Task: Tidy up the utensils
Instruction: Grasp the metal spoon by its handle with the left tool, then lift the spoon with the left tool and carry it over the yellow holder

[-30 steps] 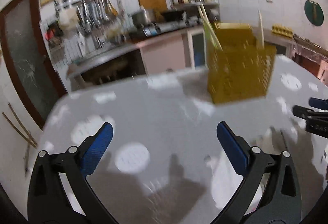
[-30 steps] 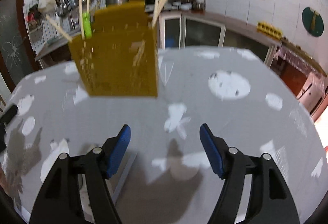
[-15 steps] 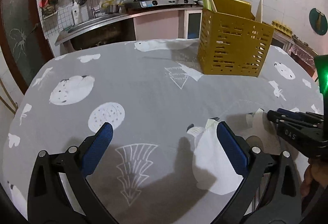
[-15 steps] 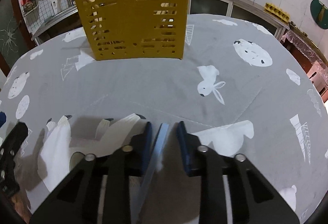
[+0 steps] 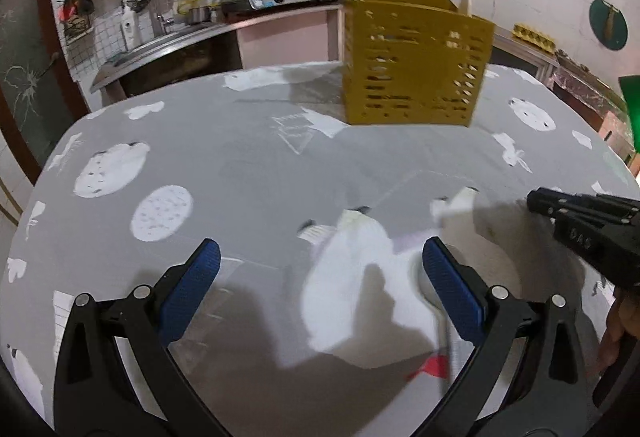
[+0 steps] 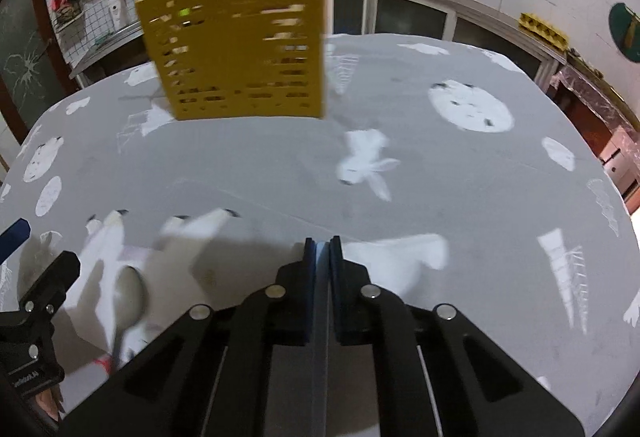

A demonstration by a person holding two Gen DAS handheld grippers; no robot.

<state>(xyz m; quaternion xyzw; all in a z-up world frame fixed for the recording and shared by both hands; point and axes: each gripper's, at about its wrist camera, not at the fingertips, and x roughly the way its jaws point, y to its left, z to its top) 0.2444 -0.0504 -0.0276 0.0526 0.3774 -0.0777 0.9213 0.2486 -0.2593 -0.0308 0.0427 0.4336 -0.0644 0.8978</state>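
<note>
In the left wrist view, the left gripper (image 5: 320,277) is seen low in the frame with jaws wide apart and nothing between them; a spoon (image 5: 430,289) lies on the bench (image 5: 240,165) just beside its right-hand finger. The yellow utensil basket (image 5: 414,65) stands at upper centre.

In the right wrist view, the right gripper (image 6: 322,249) has just been closing, and its jaws are clamped on a thin flat utensil (image 6: 322,317) at lower centre. The pick-up step is judged in hand; next, a lift toward the basket is called for
</note>
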